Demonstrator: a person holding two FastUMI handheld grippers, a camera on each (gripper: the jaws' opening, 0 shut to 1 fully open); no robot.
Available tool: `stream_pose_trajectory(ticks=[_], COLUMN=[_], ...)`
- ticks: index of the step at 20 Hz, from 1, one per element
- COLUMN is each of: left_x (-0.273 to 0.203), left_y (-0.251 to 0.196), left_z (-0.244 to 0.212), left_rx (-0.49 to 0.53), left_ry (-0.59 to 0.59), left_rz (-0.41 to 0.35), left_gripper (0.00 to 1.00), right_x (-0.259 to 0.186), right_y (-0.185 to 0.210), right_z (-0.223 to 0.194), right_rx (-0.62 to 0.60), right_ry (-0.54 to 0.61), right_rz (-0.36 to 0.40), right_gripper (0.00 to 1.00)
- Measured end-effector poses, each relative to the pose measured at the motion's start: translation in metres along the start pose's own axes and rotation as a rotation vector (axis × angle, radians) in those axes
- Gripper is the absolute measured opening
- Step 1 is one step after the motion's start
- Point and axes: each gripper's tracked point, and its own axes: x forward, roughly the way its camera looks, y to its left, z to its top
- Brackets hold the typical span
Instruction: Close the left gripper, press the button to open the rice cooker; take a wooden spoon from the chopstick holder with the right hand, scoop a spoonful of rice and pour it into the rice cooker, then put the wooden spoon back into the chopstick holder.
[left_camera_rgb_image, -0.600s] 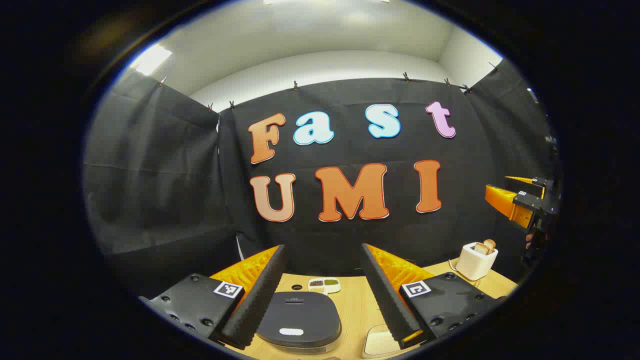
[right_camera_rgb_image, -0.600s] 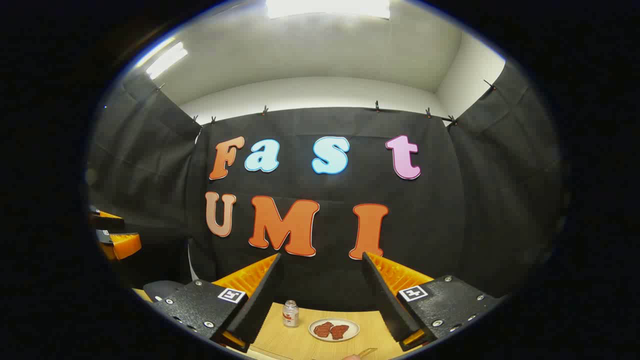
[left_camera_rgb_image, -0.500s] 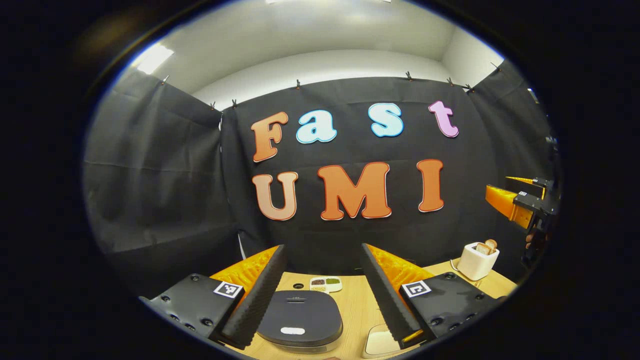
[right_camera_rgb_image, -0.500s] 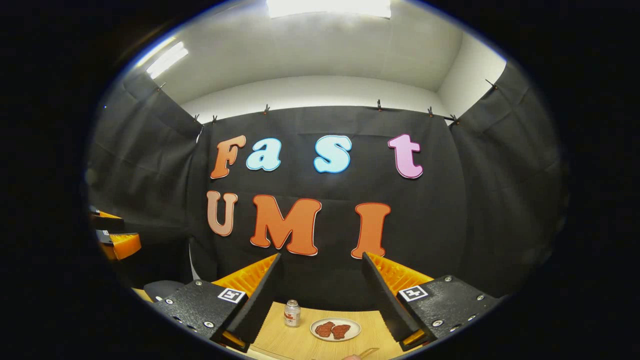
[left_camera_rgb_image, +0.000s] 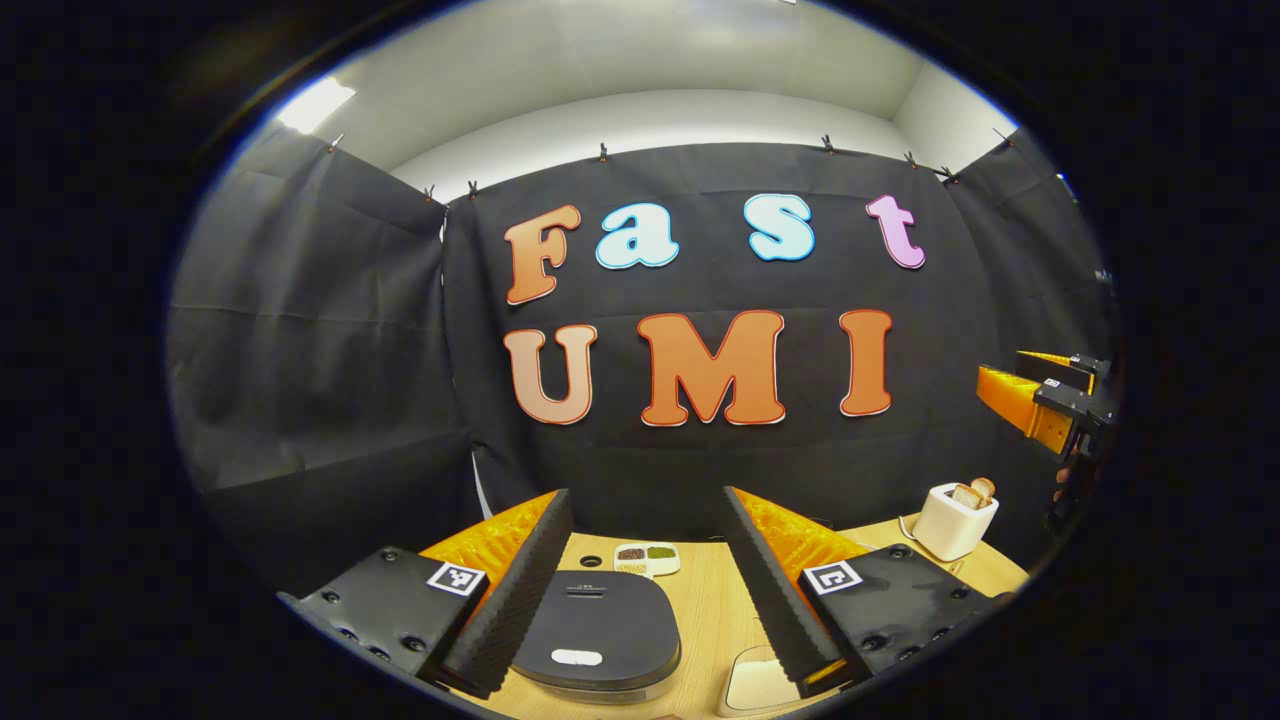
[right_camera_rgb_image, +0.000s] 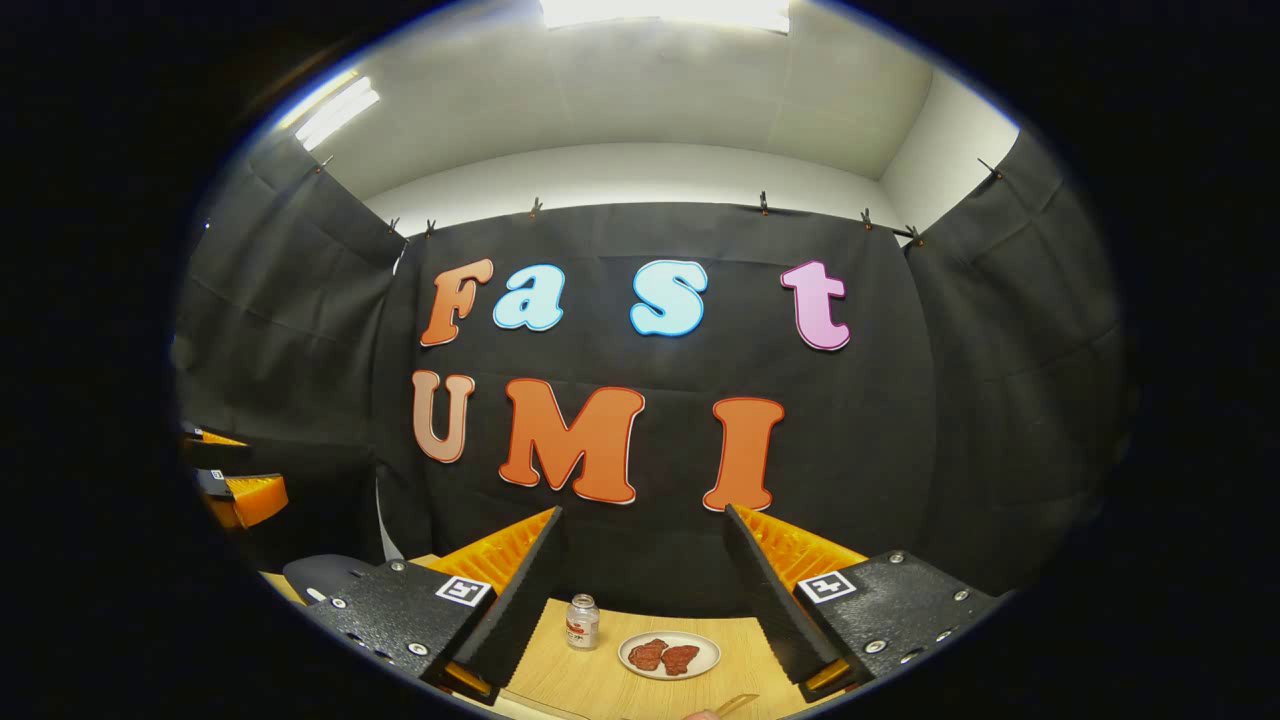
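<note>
Since the earlier frames, both cameras have been tipped slightly downward: more of the wooden table (left_camera_rgb_image: 705, 610) is seen, and the rice cooker (left_camera_rgb_image: 598, 635) has slid a little up in the left gripper view. The left gripper (left_camera_rgb_image: 645, 590) is held level above the table, its two fingers spread wide apart with nothing between them. The rice cooker, lid shut, is seen directly beyond and below those fingers. Behind the cooker a small divided dish of grains (left_camera_rgb_image: 647, 558) is set; to the cooker's right a white toaster with bread (left_camera_rgb_image: 957, 519) stands well apart. The right gripper (right_camera_rgb_image: 640, 600) is likewise held level with its fingers wide apart and empty; it is also seen far right of the cooker in the left gripper view, raised above the toaster. Beyond its fingers a small jar (right_camera_rgb_image: 581, 621) and a plate of red pieces (right_camera_rgb_image: 669, 654) lie on the table. The cooker's dark edge (right_camera_rgb_image: 318, 577) is glimpsed at the far left.
</note>
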Motion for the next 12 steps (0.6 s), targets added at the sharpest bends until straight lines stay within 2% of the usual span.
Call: stream_pose_trajectory(ticks=[2,8,9,12], left_x=[0.005,0.015,0.018,0.028], left_y=[0.002,0.012,0.017,0.029], left_z=[0.003,-0.005,-0.005,-0.015], left_rx=[0.006,-0.016,-0.010,-0.006], left_ry=[-0.006,0.026,0.029,0.055], left_rz=[0.005,0.035,0.048,0.081], left_gripper=[0.97,0.97,0.97,1.00], right_x=[-0.001,-0.001,-0.001,0.001], right_y=[0.000,-0.018,-0.022,-0.028], right_z=[-0.001,-0.012,-0.015,-0.027], right_rx=[-0.009,-0.023,-0.022,-0.016], right_ry=[0.011,0.036,0.044,0.078], right_rz=[0.000,-0.028,-0.034,-0.045], right_gripper=[0.95,0.96,0.99,0.96])
